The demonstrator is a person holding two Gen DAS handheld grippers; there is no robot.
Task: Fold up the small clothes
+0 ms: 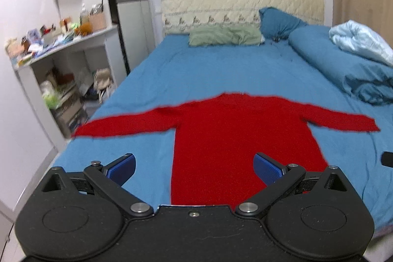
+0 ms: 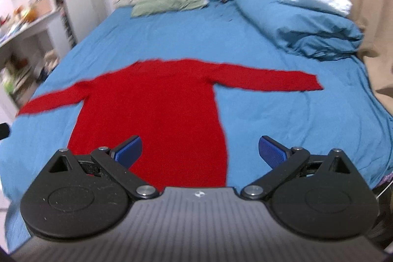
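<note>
A red long-sleeved sweater (image 1: 231,134) lies flat on the blue bed sheet (image 1: 196,70), both sleeves spread out sideways, its hem toward me. My left gripper (image 1: 194,167) hovers open above the hem, its blue pads wide apart and holding nothing. In the right wrist view the same sweater (image 2: 157,109) fills the middle. My right gripper (image 2: 200,150) is open over the hem's right corner, one pad over red fabric and the other over the sheet. A dark tip of the other gripper shows at each view's edge.
A rolled blue duvet (image 1: 343,65) with a pale blue blanket (image 1: 361,41) lies along the bed's right side. Green (image 1: 223,37) and blue pillows rest by the quilted headboard. A cluttered white shelf unit (image 1: 61,70) stands left of the bed. A curtain (image 2: 375,16) hangs at right.
</note>
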